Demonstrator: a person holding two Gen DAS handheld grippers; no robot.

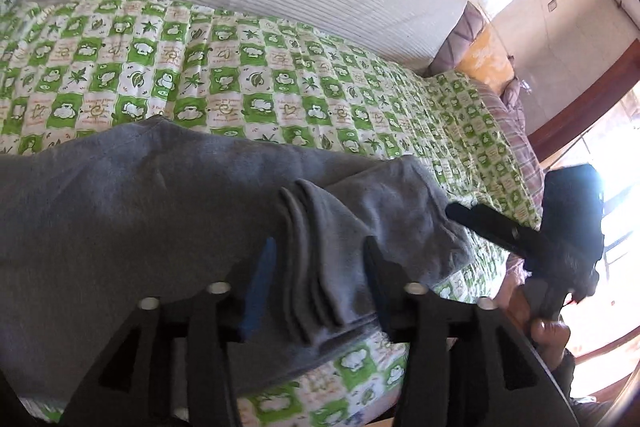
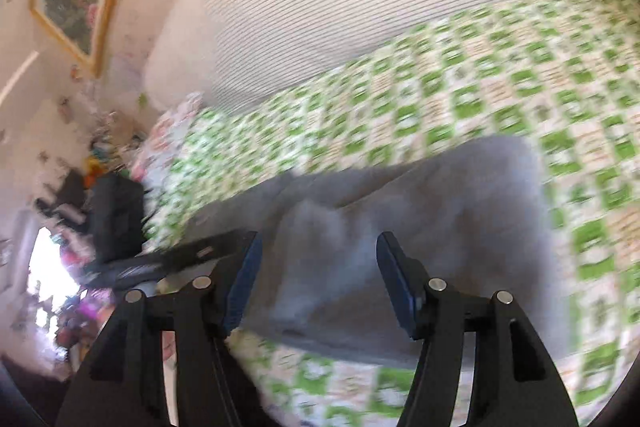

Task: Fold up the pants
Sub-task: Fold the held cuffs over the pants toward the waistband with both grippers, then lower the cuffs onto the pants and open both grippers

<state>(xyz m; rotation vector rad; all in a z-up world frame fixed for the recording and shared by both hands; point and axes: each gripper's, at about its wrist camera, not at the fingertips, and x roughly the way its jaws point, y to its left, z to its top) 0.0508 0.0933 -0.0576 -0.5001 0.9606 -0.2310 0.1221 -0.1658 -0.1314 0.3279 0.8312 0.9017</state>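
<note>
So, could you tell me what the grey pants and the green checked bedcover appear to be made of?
The grey pants look like soft matte knit, probably cotton jersey or fleece: fuzzy surface, ribbed stacked edges. The green checked bedcover looks like printed cotton, quilted: stitched squares puff slightly, with no sheen.

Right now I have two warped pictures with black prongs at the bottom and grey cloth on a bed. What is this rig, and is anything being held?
A person carries a two-finger gripper in each hand, with a wide-angle camera on each looking along its fingers. In the left view, the left gripper stands open, with folded grey pants lying loose between its fingers. The right gripper is open too, over the same pants, gripping nothing. The pants lie on a green checked quilt.
</note>
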